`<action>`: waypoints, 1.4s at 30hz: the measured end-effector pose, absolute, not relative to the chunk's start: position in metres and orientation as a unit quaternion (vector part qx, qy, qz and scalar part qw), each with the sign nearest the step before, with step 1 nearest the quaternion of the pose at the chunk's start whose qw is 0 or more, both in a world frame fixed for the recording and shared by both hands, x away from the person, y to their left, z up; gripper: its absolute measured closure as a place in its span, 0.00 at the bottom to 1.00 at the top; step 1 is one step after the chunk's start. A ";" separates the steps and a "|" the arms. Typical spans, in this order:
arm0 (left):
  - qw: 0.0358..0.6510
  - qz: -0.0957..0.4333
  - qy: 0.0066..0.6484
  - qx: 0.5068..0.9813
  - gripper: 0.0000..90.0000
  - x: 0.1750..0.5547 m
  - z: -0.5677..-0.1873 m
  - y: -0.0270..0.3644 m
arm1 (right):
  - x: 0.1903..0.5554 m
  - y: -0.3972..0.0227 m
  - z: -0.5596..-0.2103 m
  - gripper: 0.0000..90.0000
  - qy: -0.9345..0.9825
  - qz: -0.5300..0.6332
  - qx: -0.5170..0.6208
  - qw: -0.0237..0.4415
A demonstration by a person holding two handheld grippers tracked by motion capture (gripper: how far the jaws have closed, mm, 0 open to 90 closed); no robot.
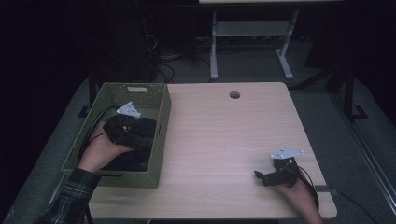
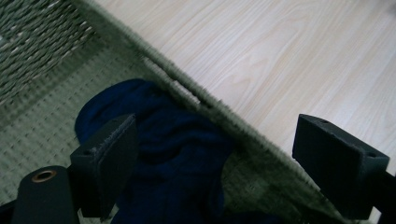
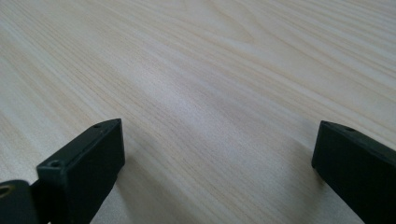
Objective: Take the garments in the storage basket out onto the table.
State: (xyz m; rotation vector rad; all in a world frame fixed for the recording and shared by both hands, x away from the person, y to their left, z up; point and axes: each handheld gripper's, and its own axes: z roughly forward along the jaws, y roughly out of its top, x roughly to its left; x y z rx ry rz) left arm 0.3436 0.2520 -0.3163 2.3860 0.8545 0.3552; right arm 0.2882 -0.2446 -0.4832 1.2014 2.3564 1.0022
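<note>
Pale wood table [image 1: 224, 140], dim room behind. Left gripper [image 2: 215, 158] inside green woven basket [image 1: 161, 100], fingers wide over dark blue cloth [image 2: 173, 154] (bunched against basket wall). Right gripper [image 1: 264, 177] idle, fingers wide. Risk: snagging the weave, lifting basket too.

A light wooden table [image 1: 224, 140] bears a green woven basket [image 1: 159, 140] at its left edge.

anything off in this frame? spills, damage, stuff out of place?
Nothing stands out. The dark blue cloth lies bunched inside the green basket, against its wall, with the left gripper open above it. The right gripper is open over bare table. No spill or damage visible.
</note>
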 end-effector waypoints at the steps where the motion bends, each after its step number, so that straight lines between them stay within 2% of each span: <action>1: 0.284 0.134 0.319 0.894 0.16 0.344 -0.316 0.254 | 0.288 -0.245 -0.483 0.02 0.823 0.350 0.419 0.156; 15: 0.257 0.141 0.340 0.894 0.15 0.344 -0.326 0.279 | 0.288 -0.245 -0.483 0.02 0.823 0.350 0.420 0.156; 42: 0.190 0.099 0.351 0.912 0.15 0.357 -0.375 0.280 | 0.288 -0.245 -0.483 0.02 0.823 0.350 0.419 0.156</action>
